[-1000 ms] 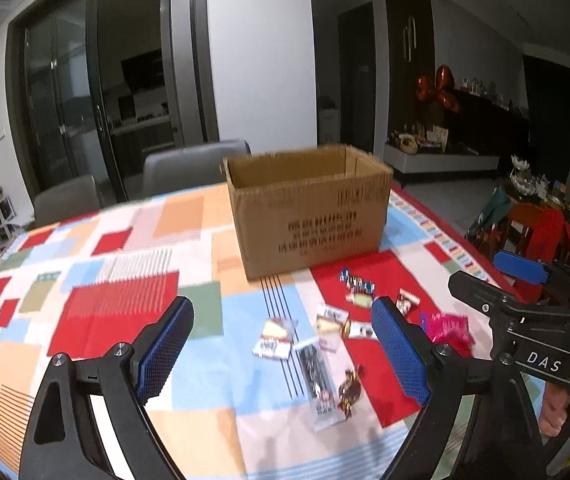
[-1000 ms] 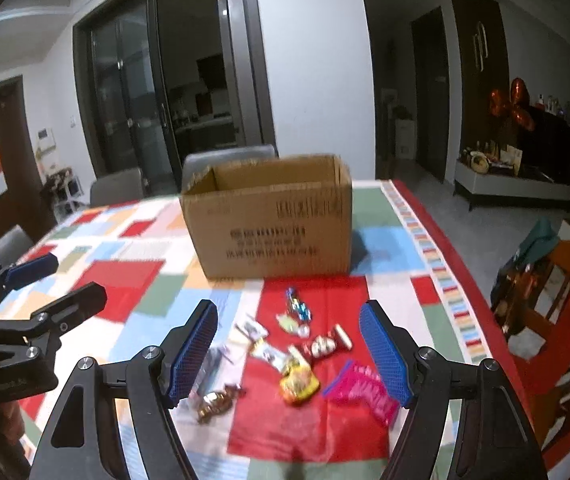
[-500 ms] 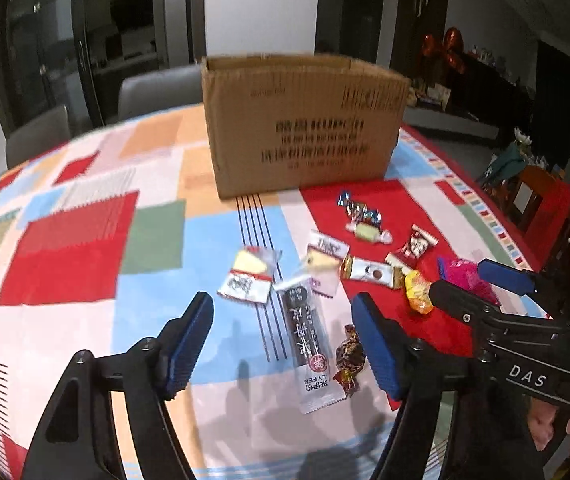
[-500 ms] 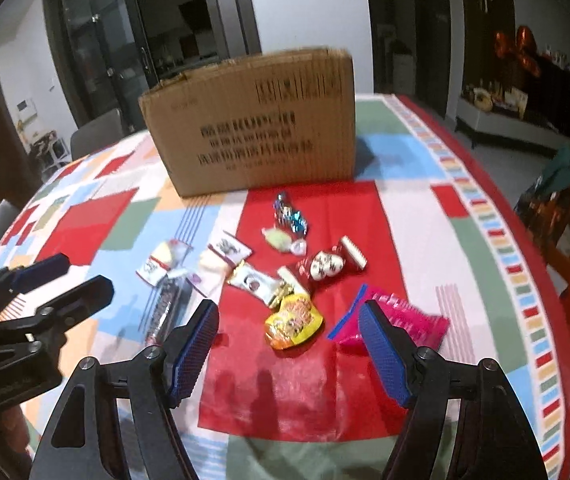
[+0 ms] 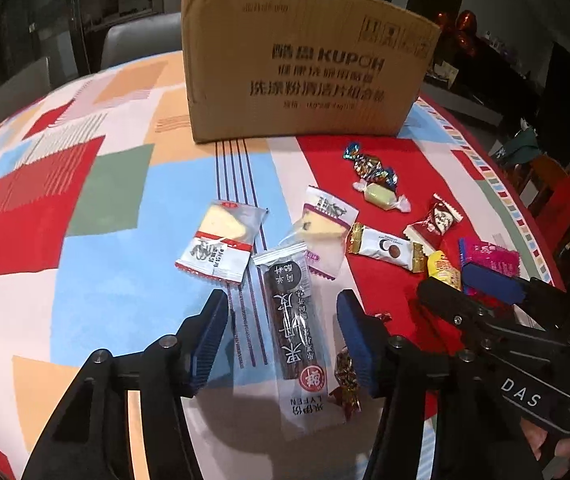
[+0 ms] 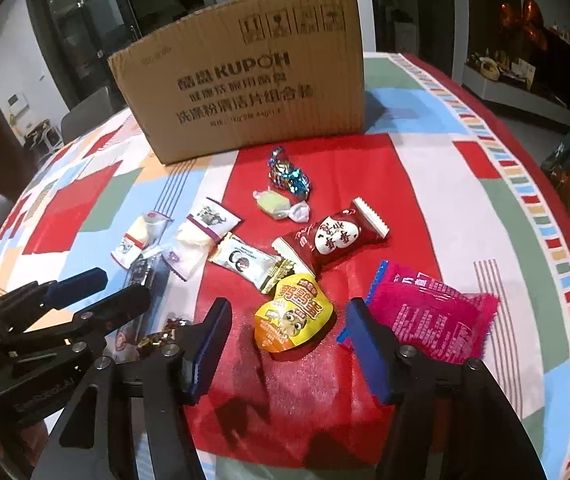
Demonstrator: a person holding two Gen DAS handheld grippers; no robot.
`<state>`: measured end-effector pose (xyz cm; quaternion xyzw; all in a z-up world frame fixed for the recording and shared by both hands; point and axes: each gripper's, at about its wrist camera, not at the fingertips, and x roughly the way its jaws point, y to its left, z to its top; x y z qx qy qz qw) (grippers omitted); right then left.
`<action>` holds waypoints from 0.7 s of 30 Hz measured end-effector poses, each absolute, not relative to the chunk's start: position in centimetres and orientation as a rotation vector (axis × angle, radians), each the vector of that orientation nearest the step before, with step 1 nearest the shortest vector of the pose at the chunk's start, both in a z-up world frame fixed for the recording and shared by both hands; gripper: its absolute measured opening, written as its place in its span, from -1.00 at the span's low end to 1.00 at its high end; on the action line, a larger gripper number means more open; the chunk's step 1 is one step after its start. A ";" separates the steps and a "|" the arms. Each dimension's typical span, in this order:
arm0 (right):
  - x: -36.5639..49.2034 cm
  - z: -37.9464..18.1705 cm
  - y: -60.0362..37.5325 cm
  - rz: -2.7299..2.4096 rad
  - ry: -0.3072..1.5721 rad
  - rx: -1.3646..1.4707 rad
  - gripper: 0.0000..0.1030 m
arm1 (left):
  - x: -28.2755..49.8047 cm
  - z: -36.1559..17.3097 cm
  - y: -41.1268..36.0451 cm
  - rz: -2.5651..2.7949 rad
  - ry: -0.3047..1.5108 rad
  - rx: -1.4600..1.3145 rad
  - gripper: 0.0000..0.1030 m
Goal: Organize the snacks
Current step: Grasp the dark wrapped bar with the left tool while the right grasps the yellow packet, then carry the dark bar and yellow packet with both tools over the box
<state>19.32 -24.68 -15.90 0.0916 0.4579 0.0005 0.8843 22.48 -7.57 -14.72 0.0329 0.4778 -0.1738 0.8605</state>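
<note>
Presently, stock on the desk (image 5: 97,184), left wrist view: one cardboard box (image 5: 305,68) at 12 o'clock, interior hidden from here; one long dark snack bar (image 5: 297,320) lying lengthwise between the fingers of the left hand-held gripper (image 5: 283,338), which stands wide open over it and holds nothing; one red-striped cake packet (image 5: 221,246) at 11 o'clock; one purple-trimmed cake packet (image 5: 323,230) at 1 o'clock; one white-and-gold wafer packet (image 5: 385,246); one pale green candy (image 5: 381,196) and a foil candy cluster (image 5: 371,166) nearer the box; one small brown foil candy (image 5: 345,376) beside the right finger. Right wrist view: right hand-held gripper (image 6: 287,346) wide open, empty, with one yellow heart-shaped packet (image 6: 293,316) just ahead between its fingers at 12 o'clock; one pink packet (image 6: 429,312) at 2 o'clock, touching the right finger's outer side; one red heart-print packet (image 6: 329,240) beyond. Status, judged: every visible snack lies loose on the cloth, none gripped; whether any are boxed cannot be told. The sorting appears barely started, with all listed items outstanding.
</note>
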 end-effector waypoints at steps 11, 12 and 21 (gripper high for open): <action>20.1 -16.3 -23.7 0.001 0.953 0.116 -0.18 | 23.0 -15.6 -8.0 -0.365 1.020 0.066 -0.46; 20.0 -16.3 -23.6 0.003 0.951 0.113 -0.18 | 22.9 -15.6 -8.1 -0.368 1.020 0.070 -0.48; 19.1 -14.7 -23.4 0.029 0.917 0.135 -0.19 | 22.1 -14.3 -8.1 -0.376 0.989 0.091 -0.57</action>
